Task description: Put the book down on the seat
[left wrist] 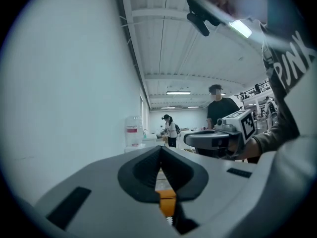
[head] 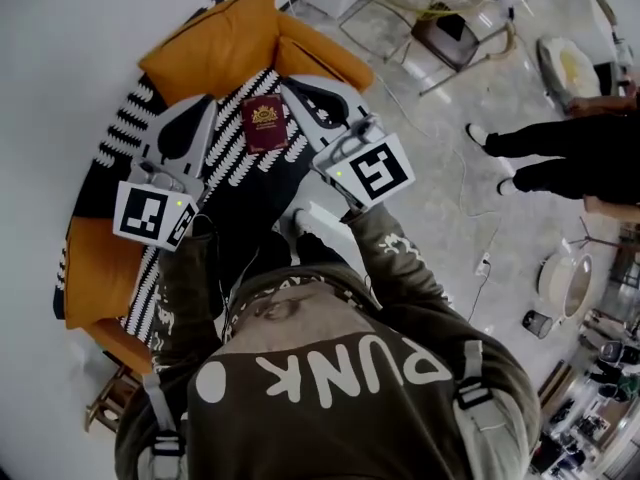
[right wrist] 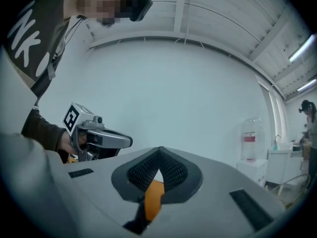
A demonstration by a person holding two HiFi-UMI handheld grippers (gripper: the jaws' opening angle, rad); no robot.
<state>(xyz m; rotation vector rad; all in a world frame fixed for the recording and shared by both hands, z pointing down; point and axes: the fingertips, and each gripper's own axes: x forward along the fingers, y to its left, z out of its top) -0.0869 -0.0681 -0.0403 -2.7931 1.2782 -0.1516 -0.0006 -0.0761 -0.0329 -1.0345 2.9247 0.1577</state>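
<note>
Book (head: 265, 123), dark red w/ a gold crest on the cover, lies flat and closed on the seat (head: 235, 173). It rests on the black-and-white striped throw, w/ orange cushions (head: 215, 43) on its far side. Judging by how it lies, the task looks done.

Left tool (left wrist: 161, 152) is pinched fully together, nothing btwn the jaws. Right tool (right wrist: 158, 155) is the same: closed and empty. In the head view both hang above the seat, one on each side of the book, neither touching it.

Handling, as a guess:
- Thin and prob. light. The cover is stiff-ish, but the pages will flop if it's lifted by one corner.
- The smooth-looking cover may slip in the pads.
- Best hold would be across the spine or a long edge, jaws biting cover + pages together.
- The soft throw gives underneath, so a jaw could slide below the edge.
</note>
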